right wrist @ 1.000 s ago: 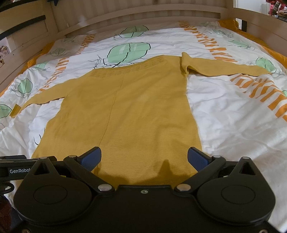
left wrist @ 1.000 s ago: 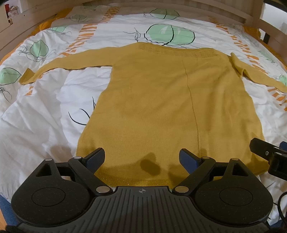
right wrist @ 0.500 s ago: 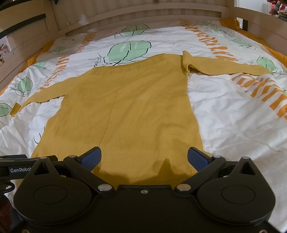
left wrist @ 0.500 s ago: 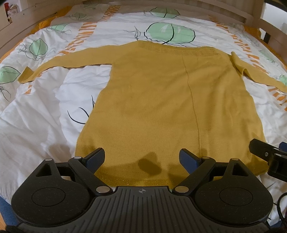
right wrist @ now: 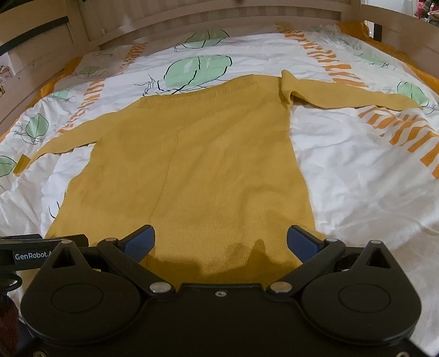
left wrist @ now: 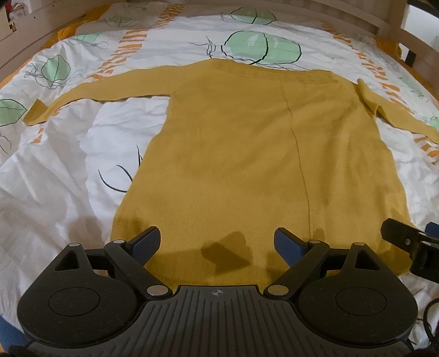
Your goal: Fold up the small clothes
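Observation:
A mustard-yellow long-sleeved sweater [left wrist: 260,153] lies flat on the bed, hem toward me, both sleeves spread out to the sides; it also shows in the right wrist view [right wrist: 197,170]. Its right sleeve [right wrist: 343,96] is creased at the shoulder. My left gripper [left wrist: 216,241] is open and empty, just above the hem's left half. My right gripper [right wrist: 221,241] is open and empty above the hem's right half. The right gripper's body shows at the right edge of the left wrist view [left wrist: 411,244].
The sweater lies on a white duvet [left wrist: 55,175] with green leaf and orange stripe prints. A wooden bed frame [right wrist: 208,19] rises along the far end and sides. Bare duvet lies on both sides of the sweater [right wrist: 370,178].
Both grippers have crept slightly forward and lower over the hem; the sweater looks a little nearer. Both stay open and the sweater has not moved.

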Action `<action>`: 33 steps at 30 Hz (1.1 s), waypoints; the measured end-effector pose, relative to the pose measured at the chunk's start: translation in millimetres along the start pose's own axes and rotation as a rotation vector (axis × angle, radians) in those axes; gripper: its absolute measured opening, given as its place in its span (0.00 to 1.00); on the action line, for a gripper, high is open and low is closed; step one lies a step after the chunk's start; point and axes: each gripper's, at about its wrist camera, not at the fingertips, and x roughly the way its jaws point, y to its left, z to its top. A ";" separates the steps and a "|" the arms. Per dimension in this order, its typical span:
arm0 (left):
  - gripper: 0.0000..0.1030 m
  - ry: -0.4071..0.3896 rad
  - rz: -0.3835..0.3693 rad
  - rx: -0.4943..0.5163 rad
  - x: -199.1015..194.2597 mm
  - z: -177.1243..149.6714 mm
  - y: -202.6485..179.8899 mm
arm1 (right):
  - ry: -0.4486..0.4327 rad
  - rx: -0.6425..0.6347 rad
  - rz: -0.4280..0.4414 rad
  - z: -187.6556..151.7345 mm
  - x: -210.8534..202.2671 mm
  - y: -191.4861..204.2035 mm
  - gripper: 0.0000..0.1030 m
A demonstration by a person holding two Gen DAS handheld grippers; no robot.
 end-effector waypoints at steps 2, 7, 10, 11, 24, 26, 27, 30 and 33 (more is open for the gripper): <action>0.88 -0.005 -0.008 0.001 2.9 2.4 0.7 | 0.006 0.001 -0.001 1.3 3.2 -0.3 0.99; 0.88 -0.025 -0.035 0.003 11.1 12.1 3.6 | 0.034 0.025 0.018 5.9 13.6 -3.6 0.99; 0.88 -0.041 -0.058 0.004 18.4 22.5 5.9 | 0.049 0.035 0.029 11.7 20.5 -7.4 0.99; 0.88 -0.046 -0.064 0.004 20.7 26.3 6.3 | 0.050 0.035 0.031 14.6 23.3 -8.8 0.99; 0.88 -0.110 -0.134 0.008 66.0 87.6 8.2 | -0.023 0.024 0.033 81.7 51.7 -49.0 0.99; 0.88 -0.112 -0.140 0.004 75.3 97.6 7.9 | -0.032 0.026 0.010 97.7 56.9 -61.5 1.00; 0.88 -0.114 -0.142 0.000 79.1 102.1 7.3 | -0.037 0.028 0.002 104.8 59.1 -68.2 1.00; 0.88 -0.128 -0.132 -0.007 91.0 115.9 5.9 | -0.052 0.053 -0.042 130.0 67.8 -94.7 1.00; 0.88 -0.138 -0.116 -0.006 102.9 129.2 4.1 | -0.065 0.099 -0.100 155.3 77.9 -128.4 1.00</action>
